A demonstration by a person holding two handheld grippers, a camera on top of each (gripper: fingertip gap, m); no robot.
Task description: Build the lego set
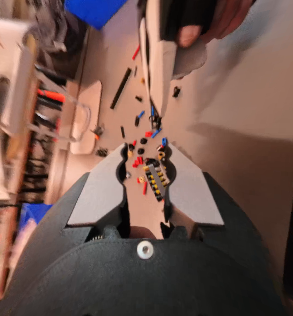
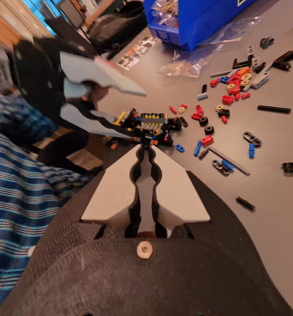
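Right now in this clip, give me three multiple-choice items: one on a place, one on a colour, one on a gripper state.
1. Where does the blue bin stand relative to the half-built assembly in the right wrist view?
A. At the table's far end, beyond the loose parts
B. Touching the assembly
C. On the floor

2. What colour are the small toothed gears in the parts pile?
A. Green
B. Tan
C. White

3. How does the left gripper stand?
A. Shut on a red pin
B. Shut with nothing in it
C. Open, fingers on either side of the assembly

Answers:
1. A: the bin sits at the top of the view, with a clear plastic bag between it and the parts.
2. B: the gears are tan among red pieces.
3. C: a wide gap shows between its fingers, with the assembly in it.
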